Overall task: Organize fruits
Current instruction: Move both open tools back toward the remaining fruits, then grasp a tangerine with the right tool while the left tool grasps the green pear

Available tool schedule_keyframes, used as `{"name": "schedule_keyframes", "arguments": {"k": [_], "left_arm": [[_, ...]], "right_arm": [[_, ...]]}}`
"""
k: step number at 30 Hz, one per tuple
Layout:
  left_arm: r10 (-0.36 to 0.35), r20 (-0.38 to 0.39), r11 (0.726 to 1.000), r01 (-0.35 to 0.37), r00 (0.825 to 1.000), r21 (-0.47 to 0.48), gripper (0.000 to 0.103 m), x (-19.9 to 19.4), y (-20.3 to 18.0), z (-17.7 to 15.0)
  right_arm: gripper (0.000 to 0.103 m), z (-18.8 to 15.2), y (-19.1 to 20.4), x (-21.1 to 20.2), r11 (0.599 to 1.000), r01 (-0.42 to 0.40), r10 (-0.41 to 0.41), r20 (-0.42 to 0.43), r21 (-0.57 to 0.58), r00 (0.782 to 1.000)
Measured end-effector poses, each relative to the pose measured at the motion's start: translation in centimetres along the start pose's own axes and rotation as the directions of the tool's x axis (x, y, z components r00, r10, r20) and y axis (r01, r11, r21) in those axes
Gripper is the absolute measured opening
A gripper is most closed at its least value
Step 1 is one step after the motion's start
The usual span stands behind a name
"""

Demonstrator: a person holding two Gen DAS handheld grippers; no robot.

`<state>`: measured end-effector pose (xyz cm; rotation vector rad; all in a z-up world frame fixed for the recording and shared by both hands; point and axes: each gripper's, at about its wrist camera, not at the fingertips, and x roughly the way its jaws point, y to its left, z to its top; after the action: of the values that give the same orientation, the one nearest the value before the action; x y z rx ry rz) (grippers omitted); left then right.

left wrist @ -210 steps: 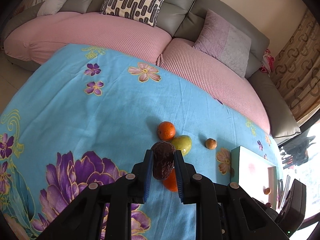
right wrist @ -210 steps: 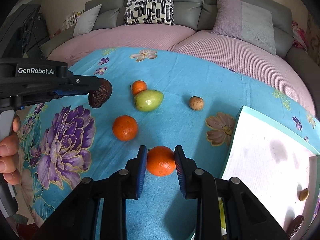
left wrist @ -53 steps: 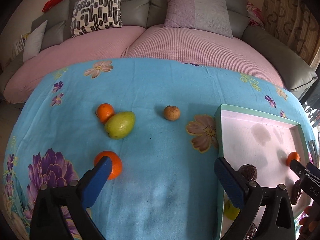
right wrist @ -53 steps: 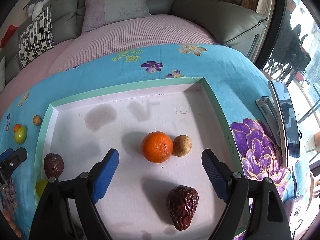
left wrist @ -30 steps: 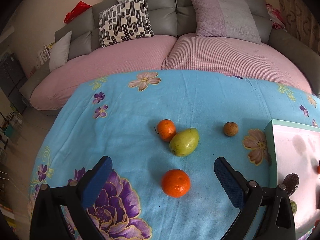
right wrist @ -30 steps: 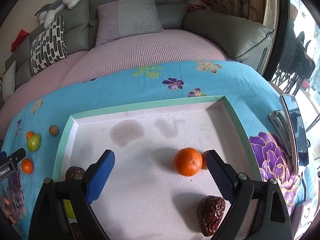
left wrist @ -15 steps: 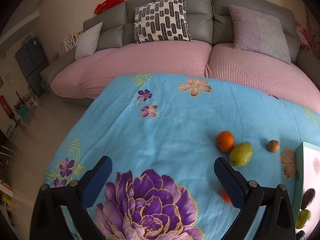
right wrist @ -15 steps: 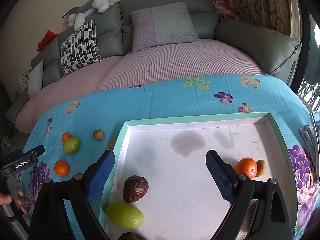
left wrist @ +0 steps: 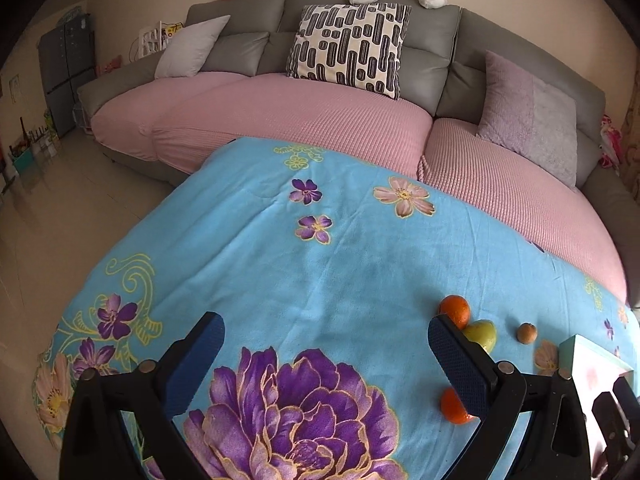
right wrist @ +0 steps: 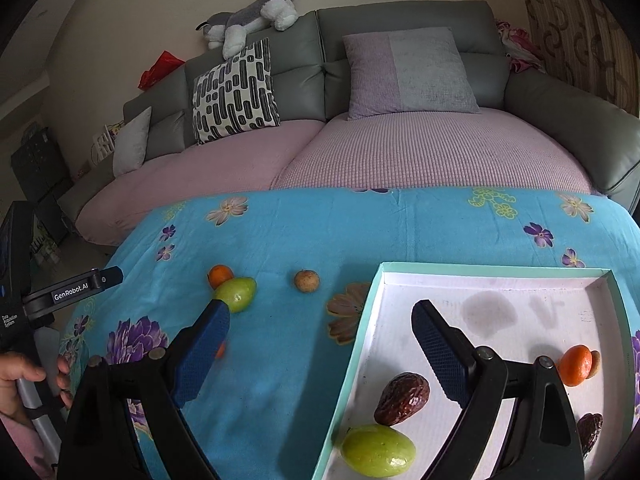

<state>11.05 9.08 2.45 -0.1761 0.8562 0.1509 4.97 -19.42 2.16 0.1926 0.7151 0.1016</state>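
Both grippers are open and empty above the blue flowered cloth. My left gripper (left wrist: 320,352) hangs over the purple flower; an orange (left wrist: 455,310), a green fruit (left wrist: 481,332), a small brown fruit (left wrist: 526,333) and a second orange (left wrist: 452,406) lie to its right. My right gripper (right wrist: 320,332) straddles the left rim of the white tray (right wrist: 496,270). The tray holds a dark wrinkled fruit (right wrist: 402,398), a green fruit (right wrist: 378,454), an orange (right wrist: 576,365) and another dark fruit (right wrist: 590,430). On the cloth lie an orange (right wrist: 220,275), a green fruit (right wrist: 237,293) and a brown fruit (right wrist: 307,281).
A grey sofa with pink cushions (left wrist: 320,120) curves round the far side of the table. The left gripper's body and the hand holding it (right wrist: 24,376) show at the left edge of the right wrist view. The tray corner (left wrist: 576,350) shows at the left wrist view's right edge.
Both grippers released their fruit into the tray and opened. The left has swung left, away from the tray; the right has pulled back and left to the tray's left rim.
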Motion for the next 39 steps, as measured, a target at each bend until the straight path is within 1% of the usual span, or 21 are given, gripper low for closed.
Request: {"name": "schedule_keyframes", "arguments": {"k": [4,8,12,15,16,17,19,25,27,28,32,33,34,35,37,39], "left_arm": [[-0.028,-0.028,1.0,0.028,0.999,0.013,0.103,0.8,-0.5,0.1],[-0.022,-0.056,0.999,0.024,0.998,0.029,0.103,1.7,-0.8,0.1],[-0.033,-0.124,0.999,0.035,0.992,0.012,0.103,3.2,-0.5,-0.1],[-0.027,-0.156,1.0,0.029,0.987,0.007,0.103,3.9,-0.2,-0.4],[-0.026,-0.163,1.0,0.027,0.986,0.005,0.103,4.0,-0.1,-0.5],[-0.029,-0.17,1.0,0.03,0.985,0.001,0.103,4.2,0.0,-0.5],[-0.034,-0.181,0.999,0.034,0.983,-0.006,0.103,4.5,0.2,-0.6],[-0.048,-0.206,0.999,0.046,0.977,-0.016,0.103,5.1,0.4,-0.8],[-0.052,-0.21,0.999,0.05,0.976,-0.015,0.103,5.2,0.4,-0.8],[-0.053,-0.213,0.999,0.051,0.976,-0.015,0.103,5.2,0.5,-0.8],[-0.059,-0.22,0.998,0.055,0.974,-0.026,0.103,5.3,0.8,-0.8],[-0.06,-0.219,0.998,0.055,0.974,-0.03,0.103,5.3,0.9,-0.7],[-0.061,-0.219,0.998,0.055,0.974,-0.033,0.103,5.4,1.0,-0.7],[-0.061,-0.218,0.998,0.054,0.974,-0.035,0.103,5.3,1.1,-0.7],[-0.061,-0.22,0.998,0.054,0.974,-0.038,0.103,5.3,1.2,-0.7],[-0.061,-0.224,0.998,0.054,0.973,-0.036,0.103,5.4,1.1,-0.7]], "right_arm": [[0.093,-0.3,1.9,0.8,0.999,-0.005,0.005,-0.014,-0.051,1.0],[0.093,-0.7,3.6,1.9,0.997,-0.028,0.025,-0.045,-0.077,0.999],[0.092,-1.1,5.6,3.4,0.991,-0.043,0.032,-0.088,-0.129,0.996],[0.091,-1.5,7.1,4.9,0.984,-0.055,0.034,-0.126,-0.168,0.992],[0.088,-1.7,7.5,5.4,0.982,-0.064,0.039,-0.142,-0.177,0.989],[0.083,-1.9,7.9,5.9,0.98,-0.071,0.041,-0.158,-0.186,0.987],[0.078,-2.3,8.6,7.0,0.975,-0.081,0.041,-0.189,-0.206,0.981],[0.076,-3.5,10.0,9.2,0.964,-0.107,0.042,-0.26,-0.242,0.965],[0.074,-3.9,10.2,9.8,0.96,-0.112,0.038,-0.278,-0.255,0.96],[0.072,-4.1,10.3,10.0,0.96,-0.114,0.038,-0.286,-0.257,0.958],[0.07,-4.3,10.7,10.6,0.959,-0.122,0.043,-0.294,-0.254,0.955],[0.068,-4.3,10.8,10.7,0.959,-0.126,0.048,-0.295,-0.252,0.954],[0.06,-4.3,11.0,11.0,0.959,-0.13,0.05,-0.299,-0.252,0.953],[0.055,-4.3,11.2,11.0,0.959,-0.127,0.047,-0.3,-0.255,0.953],[0.053,-4.4,11.4,11.3,0.959,-0.119,0.037,-0.301,-0.258,0.953],[0.048,-4.3,11.3,11.4,0.96,-0.116,0.035,-0.3,-0.253,0.953]]}}
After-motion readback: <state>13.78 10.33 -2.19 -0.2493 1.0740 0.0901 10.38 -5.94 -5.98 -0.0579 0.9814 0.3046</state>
